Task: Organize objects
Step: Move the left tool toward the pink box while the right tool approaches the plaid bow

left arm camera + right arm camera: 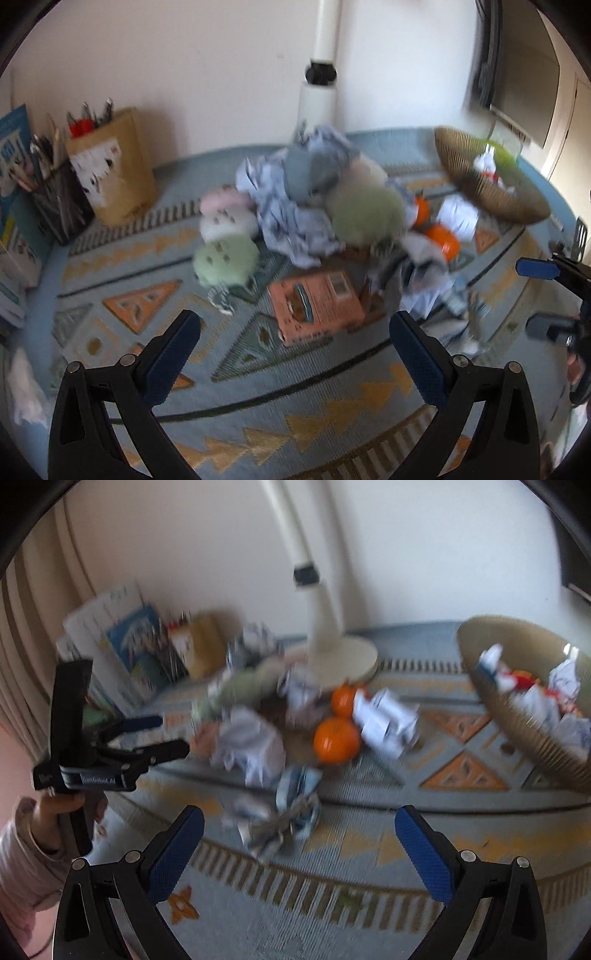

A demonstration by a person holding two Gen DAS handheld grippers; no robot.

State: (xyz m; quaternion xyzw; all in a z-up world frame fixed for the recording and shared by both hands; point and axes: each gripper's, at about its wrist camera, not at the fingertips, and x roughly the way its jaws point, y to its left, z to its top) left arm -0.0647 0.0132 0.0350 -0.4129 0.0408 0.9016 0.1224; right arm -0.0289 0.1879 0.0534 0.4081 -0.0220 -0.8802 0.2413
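Both frames are smeared by motion; edges are soft throughout.

My left gripper (294, 334) hovers above the patterned cloth (258, 387) on the bench, fingers spread wide, nothing between them. In the right wrist view it shows at 9 o'clock, held level and pointing toward the pile, with a hand (61, 805) in a pale striped sleeve (26, 853) gripping the handle from below.

My right gripper (299, 823) is also spread wide and empty, hanging just short of a crumpled blue-white wrapper (291, 812). In the left wrist view only its fingertips show at 3 o'clock, cut off by the frame edge.

The clutter sits mid-bench:
- a pink box (316, 304) lies flat, just beyond the left fingers
- three soft rounded plush things (227, 236), pink, white and green, at 10 o'clock of the box
- crumpled paper and cloth (291, 206) heaped behind, with a larger green-grey lump whose identity I cannot tell
- two oranges (337, 740), touching, beside a white paper wad (386, 716)

A woven basket (517, 716) at 2 o'clock holds paper scraps; its far side is cut off. A white lamp base (343, 657) stands behind the pile. At 9 o'clock: a brown bag (114, 166), a pen holder (61, 199), and books partly cropped.
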